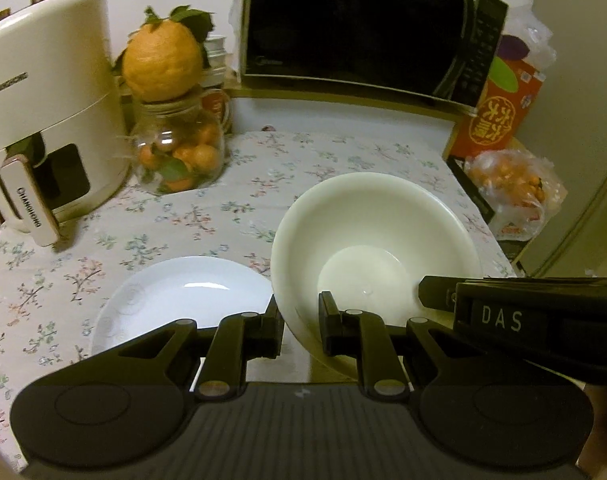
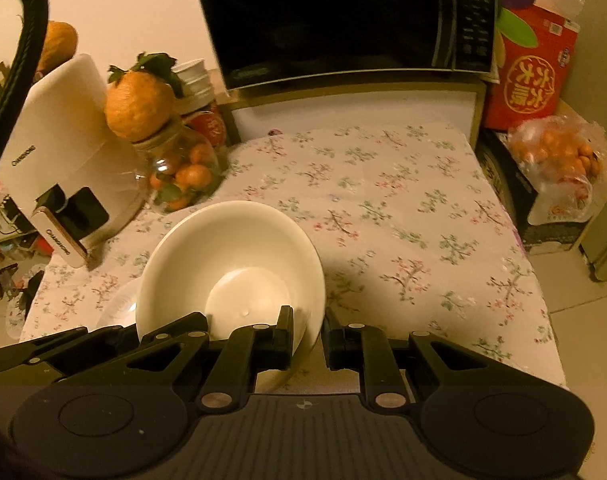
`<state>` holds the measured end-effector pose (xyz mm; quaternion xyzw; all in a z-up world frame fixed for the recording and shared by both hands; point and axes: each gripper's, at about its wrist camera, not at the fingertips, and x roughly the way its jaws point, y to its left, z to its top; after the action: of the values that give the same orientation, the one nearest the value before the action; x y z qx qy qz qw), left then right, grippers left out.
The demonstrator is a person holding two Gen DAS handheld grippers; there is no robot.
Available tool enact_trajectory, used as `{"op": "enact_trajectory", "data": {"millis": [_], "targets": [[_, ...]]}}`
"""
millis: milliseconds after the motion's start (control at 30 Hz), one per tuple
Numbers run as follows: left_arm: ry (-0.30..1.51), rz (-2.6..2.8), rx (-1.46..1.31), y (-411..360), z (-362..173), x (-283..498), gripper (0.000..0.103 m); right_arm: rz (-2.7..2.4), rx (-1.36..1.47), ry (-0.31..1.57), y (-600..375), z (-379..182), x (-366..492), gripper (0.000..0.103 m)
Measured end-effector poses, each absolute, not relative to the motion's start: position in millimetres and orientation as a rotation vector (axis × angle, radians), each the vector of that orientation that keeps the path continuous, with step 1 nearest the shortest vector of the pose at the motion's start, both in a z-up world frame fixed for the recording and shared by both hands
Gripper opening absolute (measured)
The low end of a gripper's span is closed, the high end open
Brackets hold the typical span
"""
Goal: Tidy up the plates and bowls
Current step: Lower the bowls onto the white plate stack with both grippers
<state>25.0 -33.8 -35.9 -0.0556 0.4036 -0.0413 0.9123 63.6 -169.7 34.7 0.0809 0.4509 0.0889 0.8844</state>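
A: A small table under a flower-print cloth (image 2: pixel 403 208) stands against the wall, with a black microwave (image 1: pixel 355 24) at its far edge. How far along does the sorting look?

B: Barely begun, by the look of it. The cream bowl (image 1: pixel 377 236) hangs tilted above the cloth near the table's near edge, carried by both tools at once. The left gripper (image 1: pixel 301 322) has its jaws narrowed on the bowl's near rim, one finger inside and one outside. The right gripper (image 2: pixel 308 334) pinches the rim the same way on the bowl's other side.

A: And the plate?

B: The white plate (image 1: pixel 183 296) lies flat on the cloth just beside the bowl, toward the near left corner, untouched. Nothing is stacked on it yet.

A: So what remains?

B: Probably setting the bowl down in its place, perhaps on the plate, then letting go. That is a judgement only.

A: Anything crowding the spot?

B: A white air fryer (image 1: pixel 43 112) and a glass jar of oranges (image 1: pixel 179 152) hold the far left corner, well apart from the plate.
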Motion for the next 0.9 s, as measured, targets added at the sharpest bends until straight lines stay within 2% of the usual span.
{"op": "enact_trajectory", "data": {"millis": [900], "targets": [[0.939,0.037,-0.209,39,-52,13,0.016,0.327,0.093,1.000,-89,24,72,0.015]]}}
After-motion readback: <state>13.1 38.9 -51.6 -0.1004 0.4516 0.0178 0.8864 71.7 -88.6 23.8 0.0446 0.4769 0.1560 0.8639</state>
